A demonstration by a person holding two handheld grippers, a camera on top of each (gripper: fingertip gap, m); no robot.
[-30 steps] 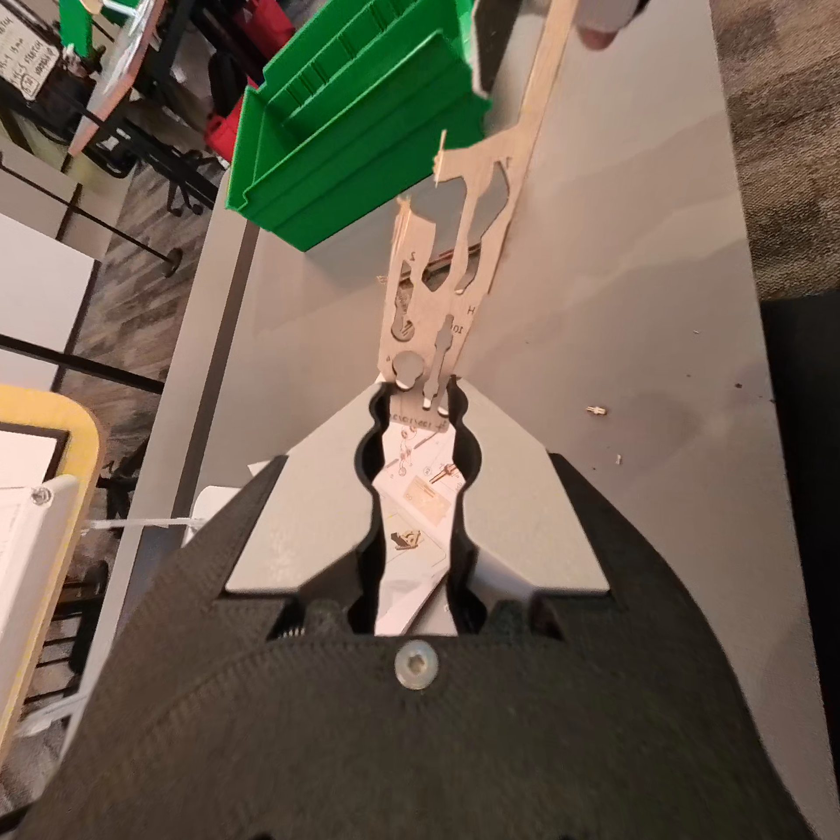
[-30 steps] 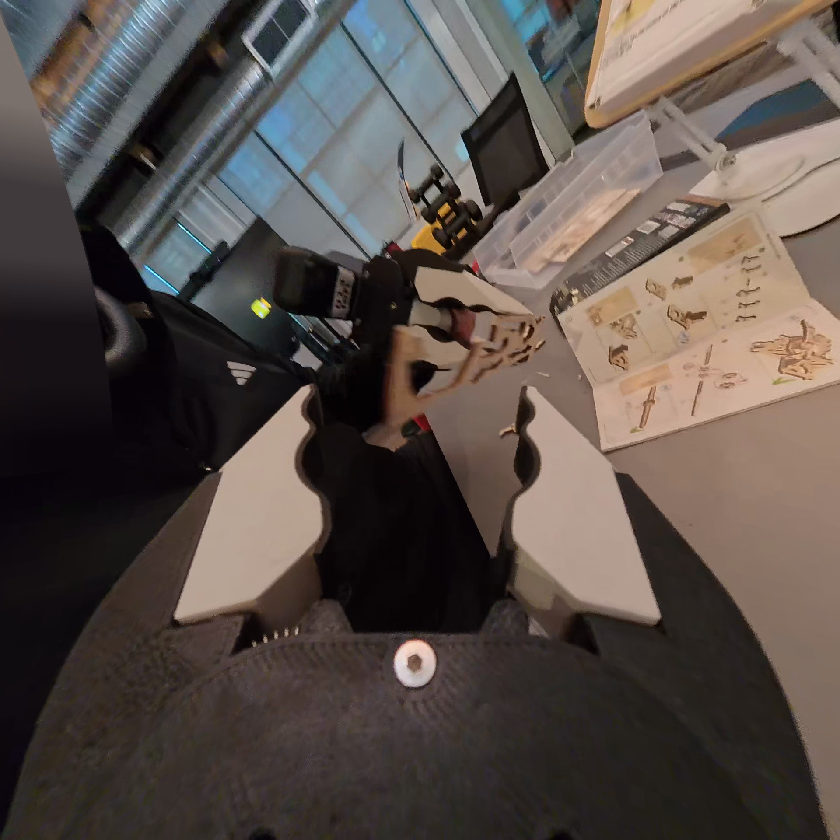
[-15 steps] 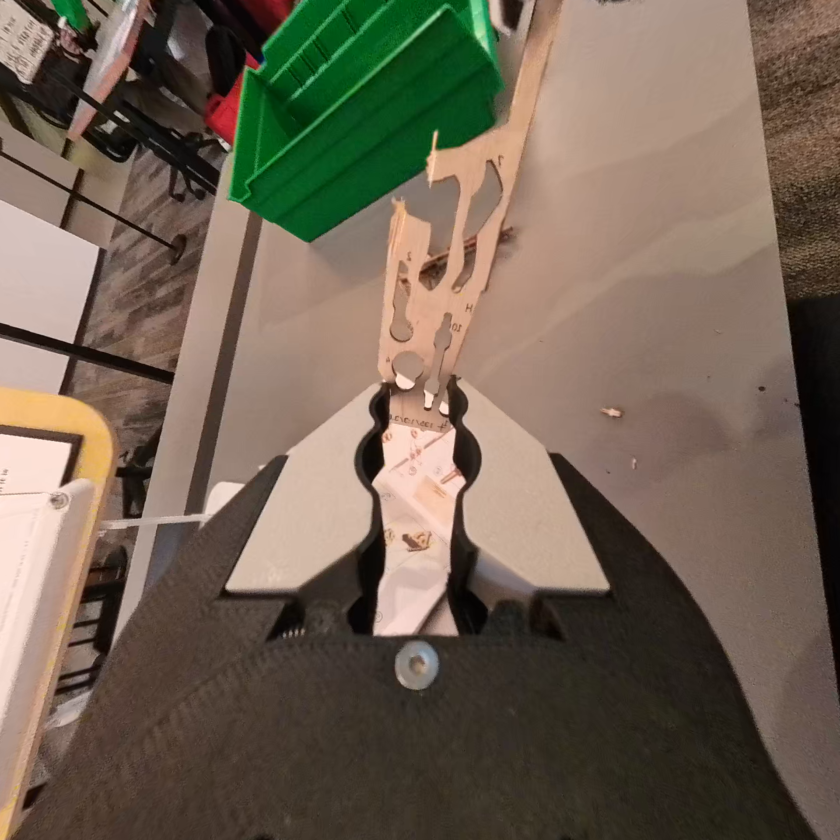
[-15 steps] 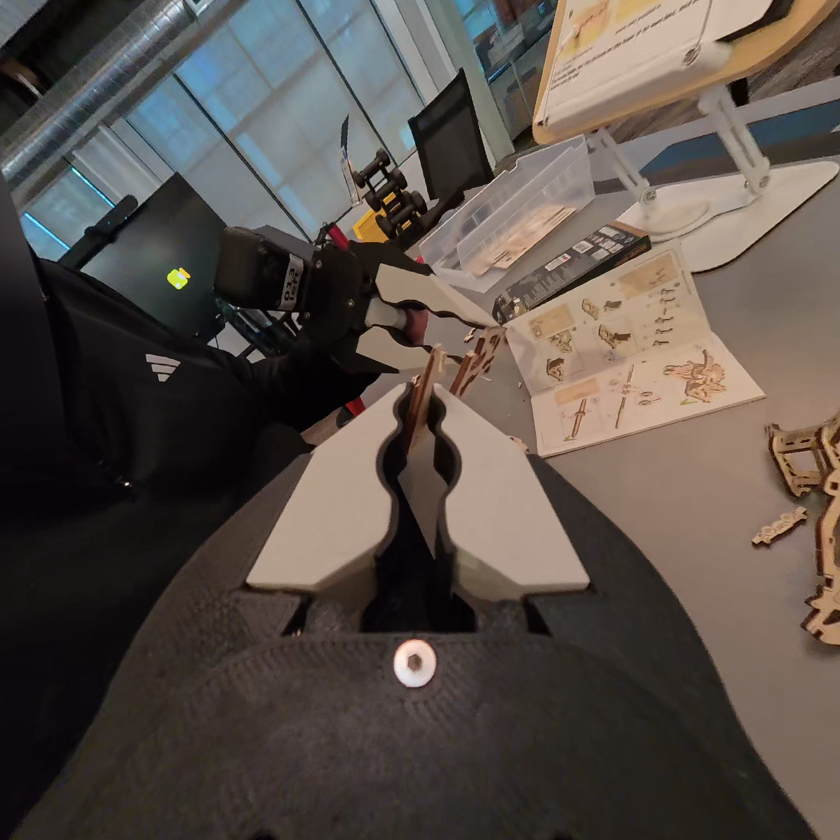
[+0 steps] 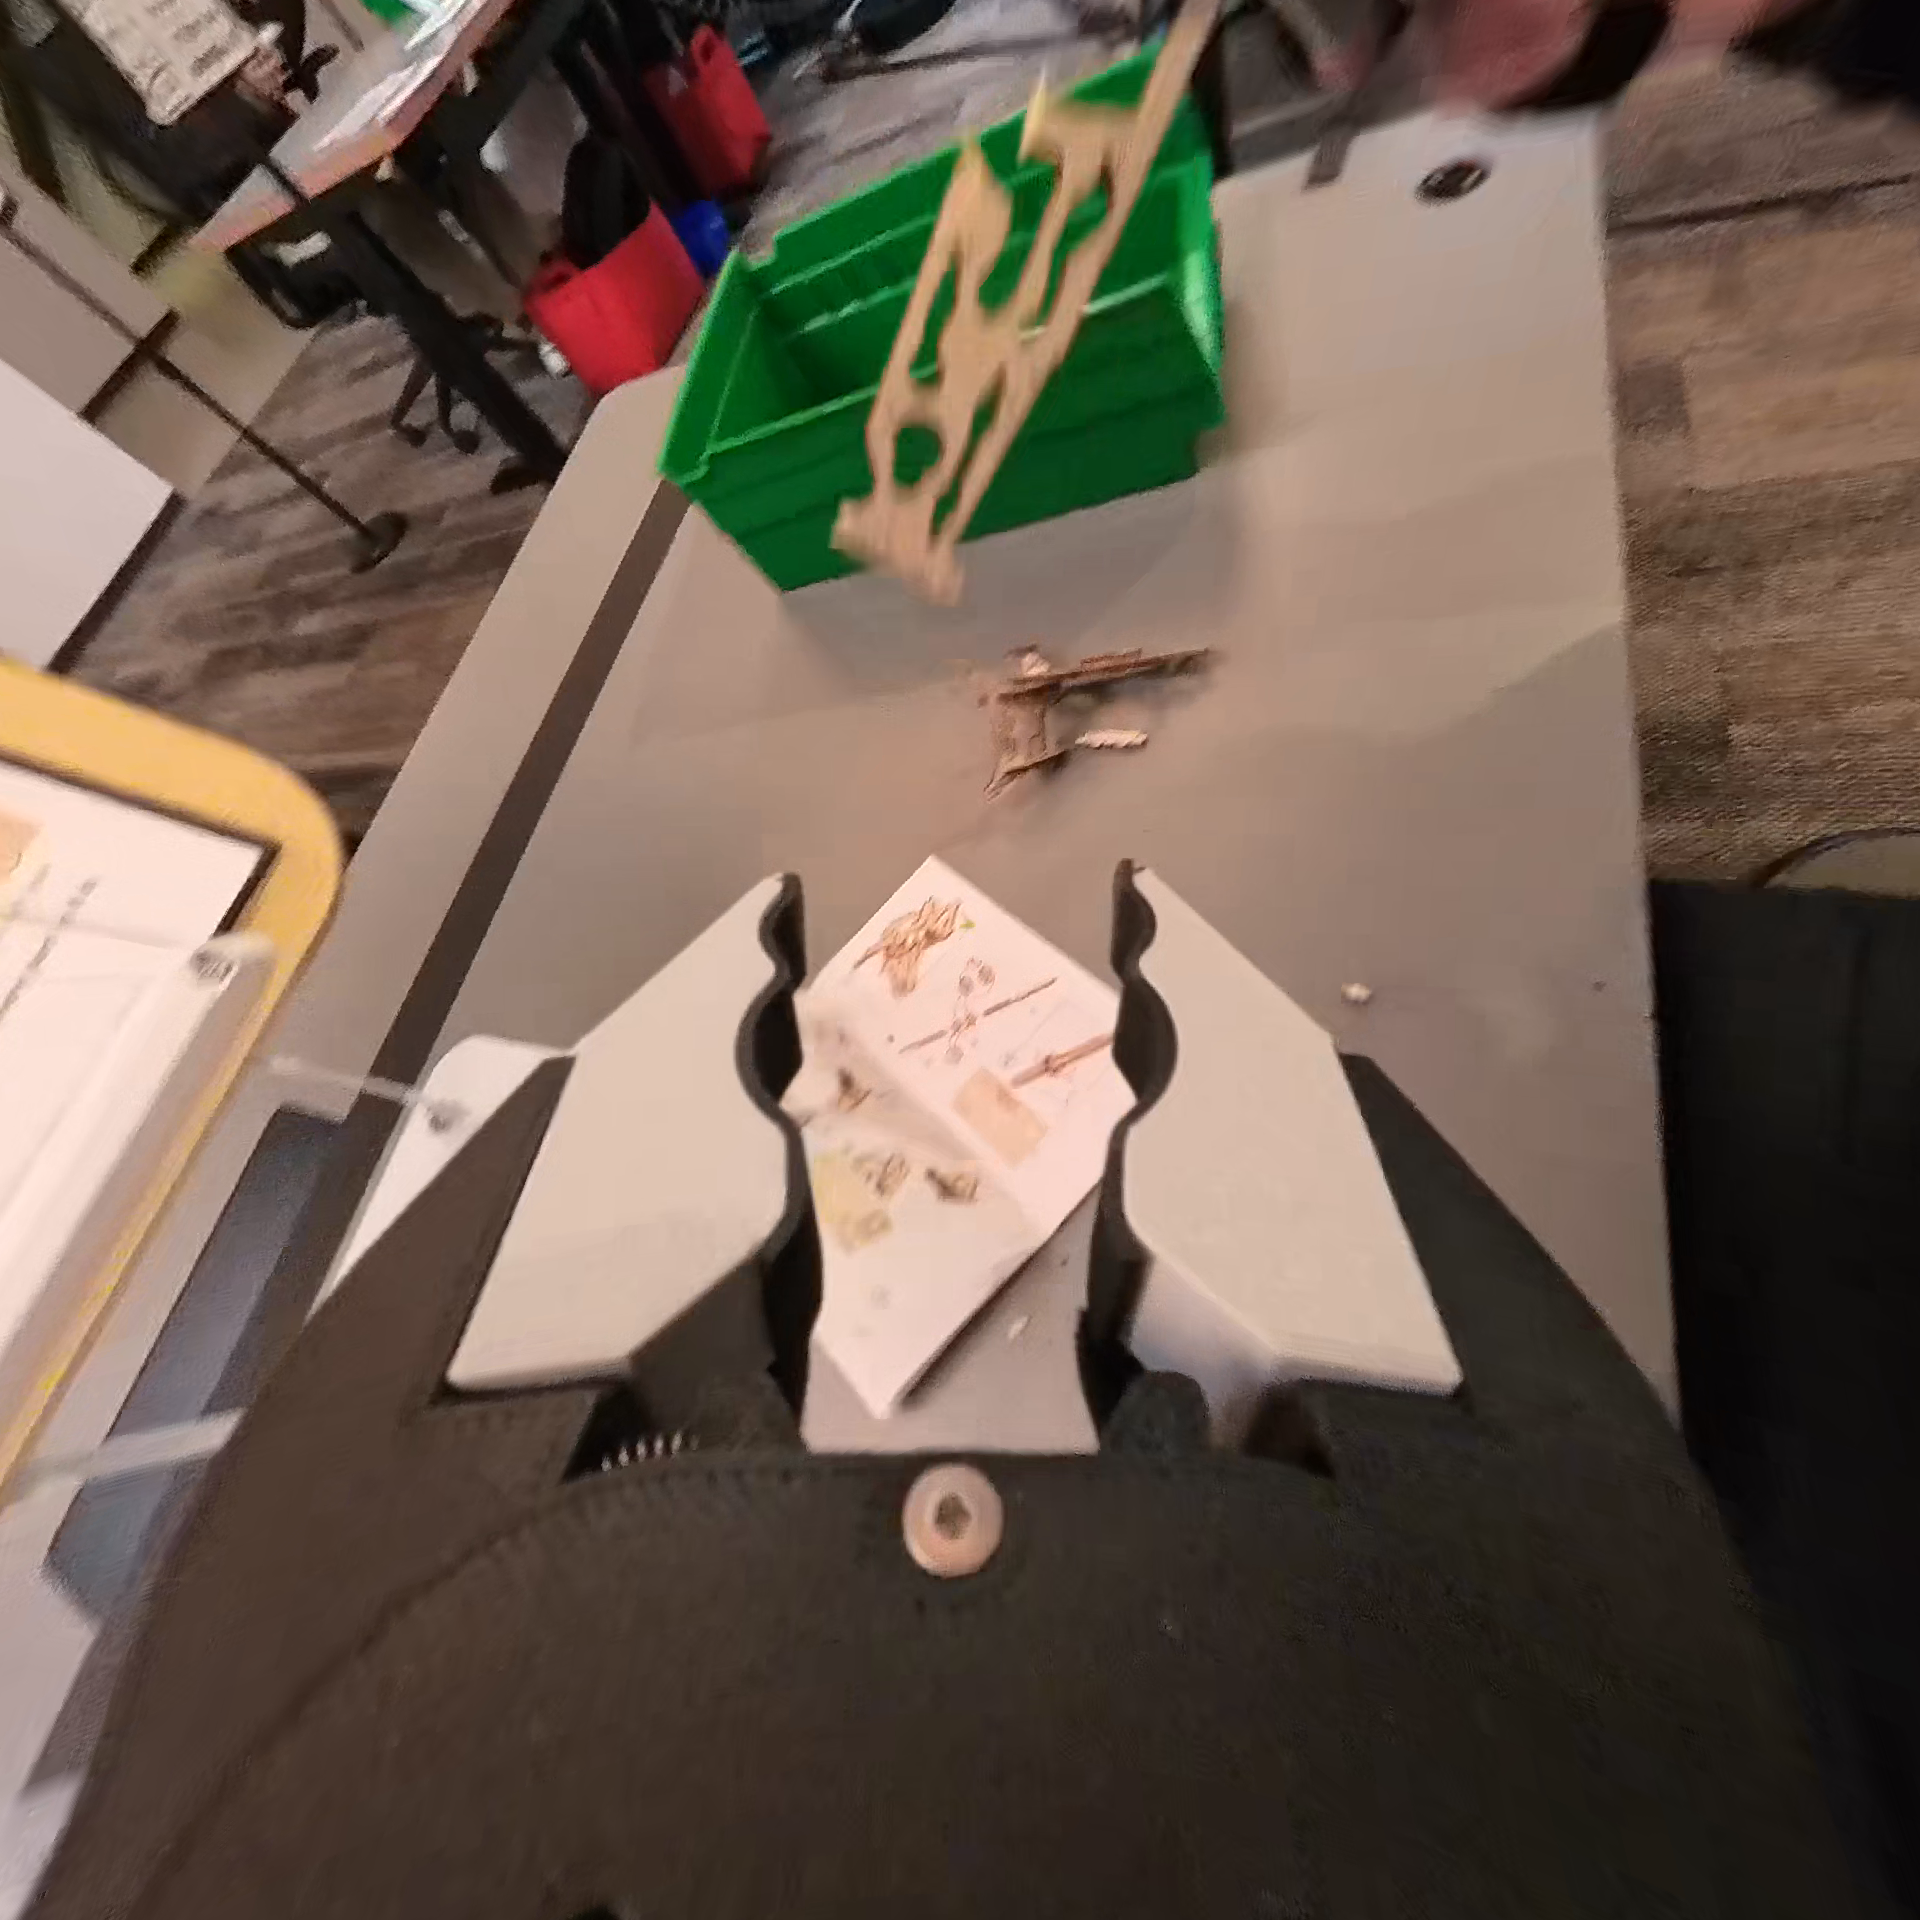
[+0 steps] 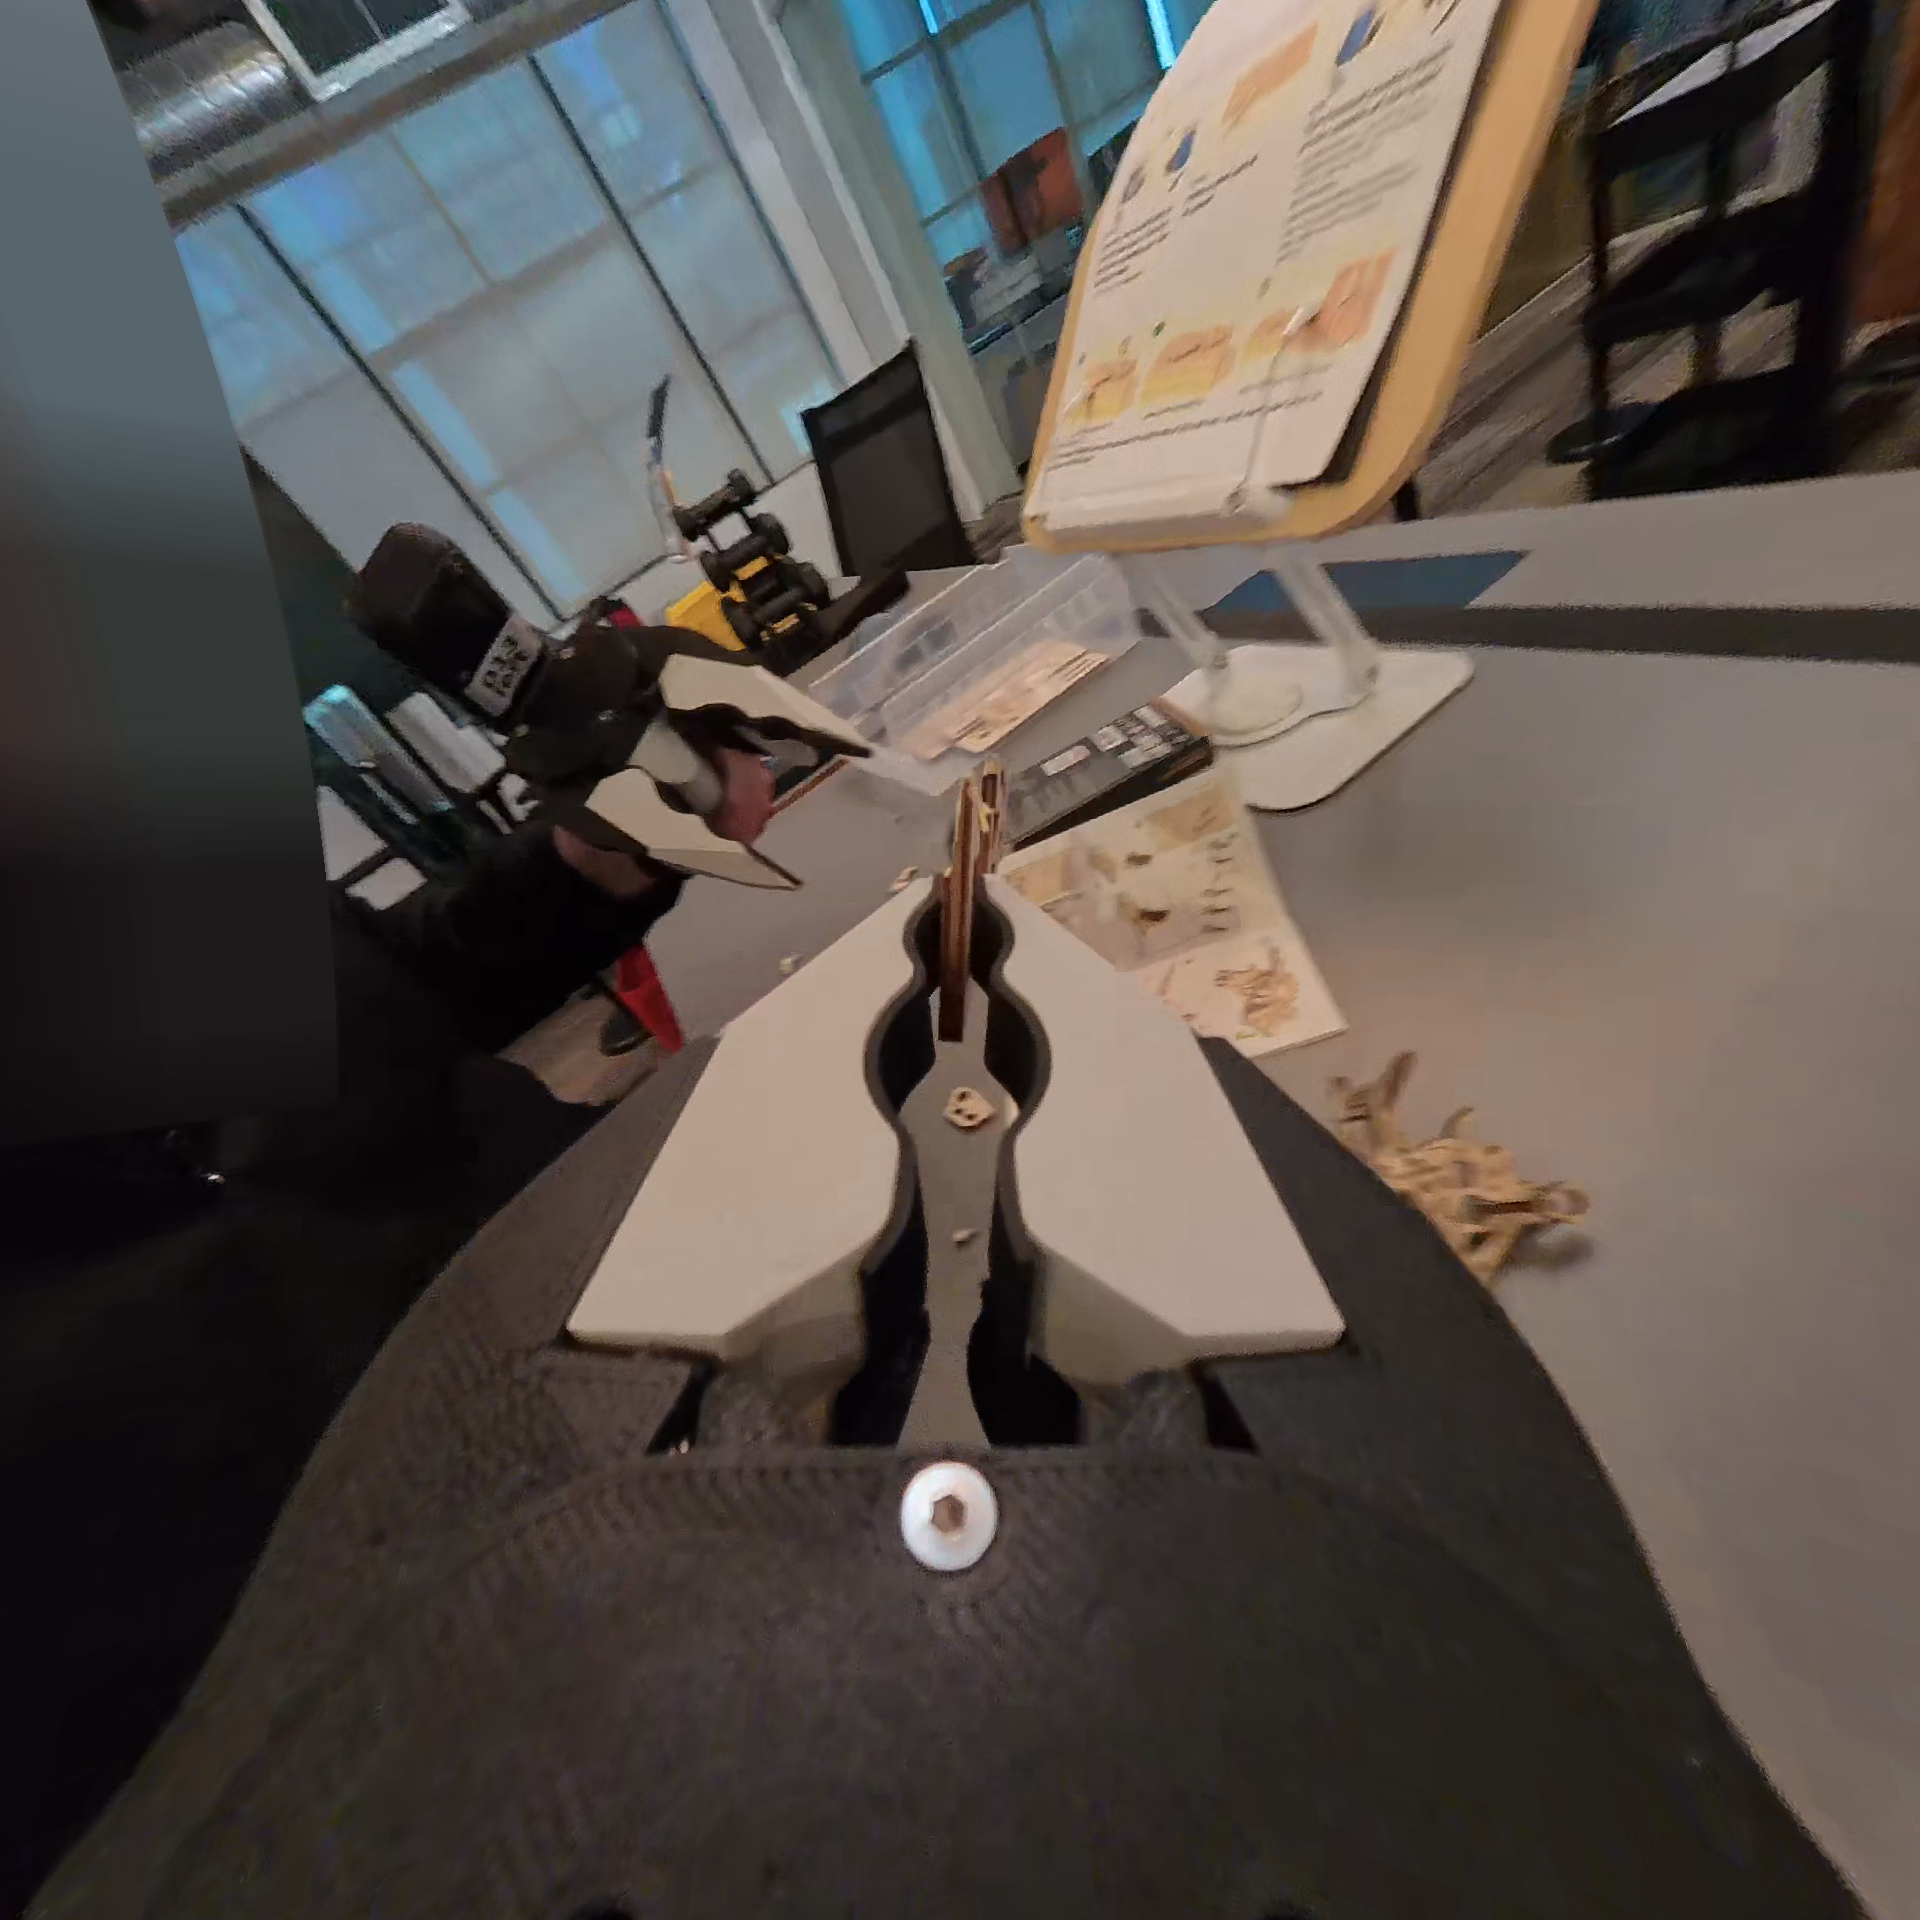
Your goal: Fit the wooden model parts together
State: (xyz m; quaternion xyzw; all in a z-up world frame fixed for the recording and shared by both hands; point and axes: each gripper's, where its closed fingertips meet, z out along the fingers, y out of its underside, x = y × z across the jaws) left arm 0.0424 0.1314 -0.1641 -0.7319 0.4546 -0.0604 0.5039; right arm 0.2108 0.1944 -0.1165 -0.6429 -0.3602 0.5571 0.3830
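Left gripper (image 5: pixel 956 894) had released the wooden sheet (image 5: pixel 1013 343) it pinched half a second before; its jaws stood wide apart and empty above the instruction leaflet (image 5: pixel 956 1101). Right gripper (image 6: pixel 964 883) alone clamped the sheet edge-on, raised before the green bin (image 5: pixel 831 436). Handover looked complete; assembled model parts (image 6: pixel 1455 1184) lay on the table (image 6: pixel 1662 935).

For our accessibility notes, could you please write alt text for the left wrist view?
The open left gripper hovers empty above an instruction sheet on a grey table. Beyond it, a blurred wooden parts sheet hangs in the air before a green bin, with small wooden pieces lying on the table.
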